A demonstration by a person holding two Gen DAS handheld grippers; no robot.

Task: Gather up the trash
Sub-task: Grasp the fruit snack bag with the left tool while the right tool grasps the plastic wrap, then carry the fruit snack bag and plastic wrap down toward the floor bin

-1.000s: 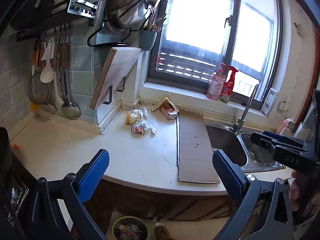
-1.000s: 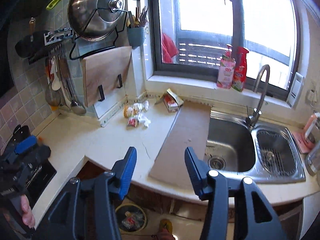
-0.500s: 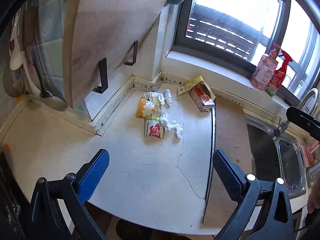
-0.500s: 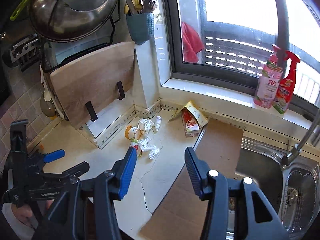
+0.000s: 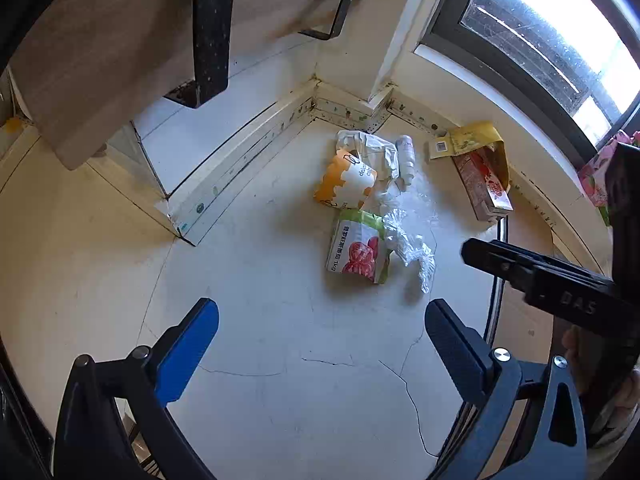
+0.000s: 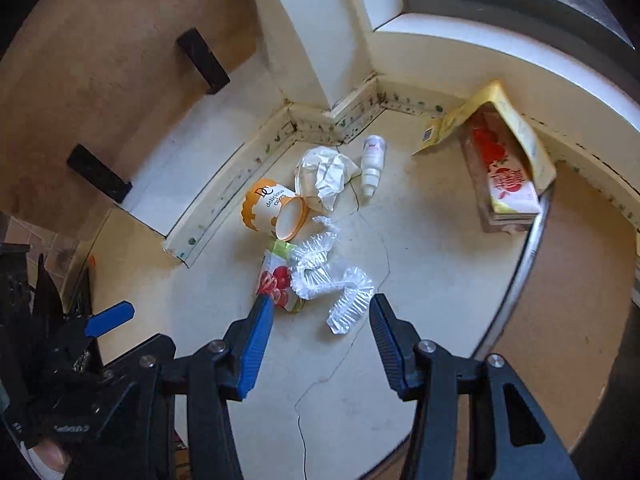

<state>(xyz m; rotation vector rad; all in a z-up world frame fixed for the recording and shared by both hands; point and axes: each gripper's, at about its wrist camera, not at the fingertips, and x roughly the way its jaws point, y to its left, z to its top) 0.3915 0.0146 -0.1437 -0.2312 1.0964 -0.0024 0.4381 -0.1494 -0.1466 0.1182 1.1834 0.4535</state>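
Trash lies in the counter's corner: an orange-and-white paper cup (image 5: 346,180) (image 6: 276,209) on its side, a crumpled white wrapper (image 5: 376,148) (image 6: 326,172), a small white bottle (image 5: 406,156) (image 6: 372,164), a green tomato packet (image 5: 358,250) (image 6: 276,278) and crinkled clear plastic (image 5: 412,248) (image 6: 334,280). A red carton under a yellow bag (image 5: 482,182) (image 6: 506,168) rests by the window wall. My right gripper (image 6: 320,312) is open just above the clear plastic, its fingers either side of it. My left gripper (image 5: 320,320) is open over bare counter, short of the pile.
A wooden cutting board (image 5: 120,40) leans on brackets over the counter's left. A cardboard sheet (image 6: 580,280) lies to the right of the trash. The white counter (image 5: 300,380) has thin cracks. Each gripper shows in the other's view, right (image 5: 560,292), left (image 6: 60,340).
Both grippers have dropped and moved in toward the corner pile, which fills much more of each view. The right gripper came closest, over the clear plastic. Neither jaw width has changed.
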